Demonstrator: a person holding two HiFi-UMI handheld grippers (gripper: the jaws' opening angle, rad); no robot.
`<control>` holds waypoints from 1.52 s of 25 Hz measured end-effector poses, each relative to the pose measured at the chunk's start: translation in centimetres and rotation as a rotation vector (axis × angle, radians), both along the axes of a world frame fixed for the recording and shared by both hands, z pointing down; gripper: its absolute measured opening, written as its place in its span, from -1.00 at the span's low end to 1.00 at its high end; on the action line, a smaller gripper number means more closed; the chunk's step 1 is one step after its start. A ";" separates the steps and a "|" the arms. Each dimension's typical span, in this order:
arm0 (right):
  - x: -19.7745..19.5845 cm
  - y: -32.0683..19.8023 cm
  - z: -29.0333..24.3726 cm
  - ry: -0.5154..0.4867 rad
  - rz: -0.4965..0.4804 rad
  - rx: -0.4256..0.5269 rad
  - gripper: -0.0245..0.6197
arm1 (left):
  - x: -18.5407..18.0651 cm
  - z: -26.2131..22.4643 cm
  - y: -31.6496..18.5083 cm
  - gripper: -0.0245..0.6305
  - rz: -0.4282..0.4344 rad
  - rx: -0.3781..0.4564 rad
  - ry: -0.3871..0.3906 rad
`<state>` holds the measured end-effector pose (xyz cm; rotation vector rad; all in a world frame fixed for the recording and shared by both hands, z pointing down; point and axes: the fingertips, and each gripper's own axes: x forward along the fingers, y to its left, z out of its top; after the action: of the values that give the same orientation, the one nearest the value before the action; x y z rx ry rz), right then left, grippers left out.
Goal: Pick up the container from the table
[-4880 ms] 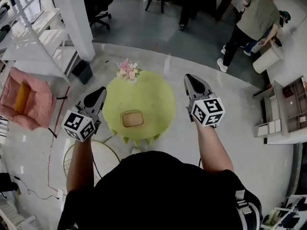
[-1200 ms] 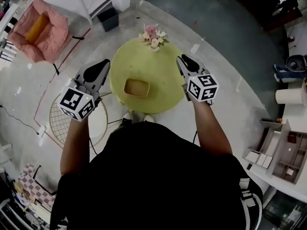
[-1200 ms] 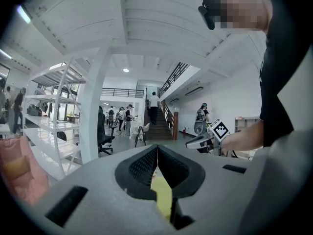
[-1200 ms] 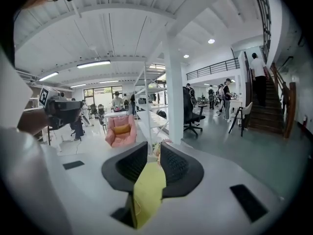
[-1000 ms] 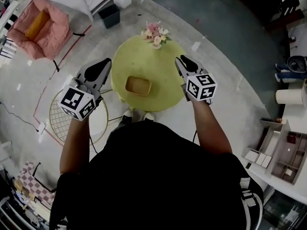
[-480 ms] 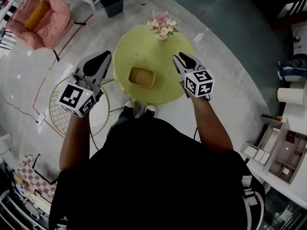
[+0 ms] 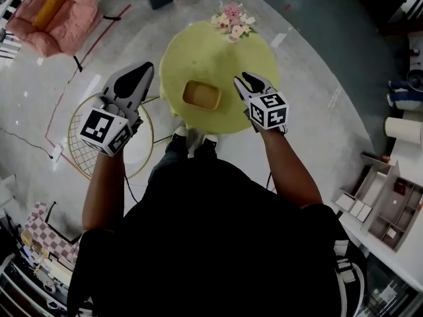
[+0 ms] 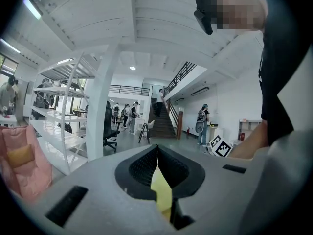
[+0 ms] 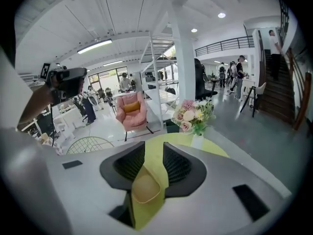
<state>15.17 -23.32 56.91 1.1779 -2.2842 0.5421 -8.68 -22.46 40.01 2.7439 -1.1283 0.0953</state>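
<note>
A shallow tan container [image 7: 201, 94] sits on the round yellow-green table [image 7: 248, 51], near its front edge. My right gripper [image 7: 242, 81] hangs just right of the container, apart from it. In the right gripper view the right gripper [image 9: 153, 148] has its jaws opening, and the container [image 9: 145, 189] shows low in the gap, beyond the pads, untouched. My left gripper [image 7: 140, 71] is left of the table, off its edge. Seen in its own view, the left gripper [image 8: 157, 150] has its tips meeting and nothing is held.
A vase of pink and white flowers [image 7: 231, 13] stands at the table's far edge. A round wire-frame side table [image 7: 79, 147] is below the left gripper. A pink armchair [image 7: 56, 8] is at far left, shelving [image 7: 383, 207] at right. People stand far back.
The right gripper has sunk toward the table and now sits closer beside the container. The left gripper dropped a little. The table has drifted up and right in the head view.
</note>
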 end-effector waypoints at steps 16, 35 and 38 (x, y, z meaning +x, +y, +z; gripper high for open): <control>-3.1 2.0 9.5 0.041 -0.027 -0.178 -0.49 | -2.6 2.6 -0.6 -0.88 -0.021 -0.064 0.007; -6.2 6.8 19.7 0.087 -0.151 -0.357 -0.31 | -4.5 6.0 0.1 -0.87 0.029 -0.120 0.019; -6.8 7.5 21.1 0.098 -0.174 -0.384 -0.30 | -5.1 6.3 0.0 -0.87 0.013 -0.135 0.034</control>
<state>8.38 -15.80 78.02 0.7930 -2.0550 0.7930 -13.79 -22.45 46.35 2.6249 -1.0546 0.1209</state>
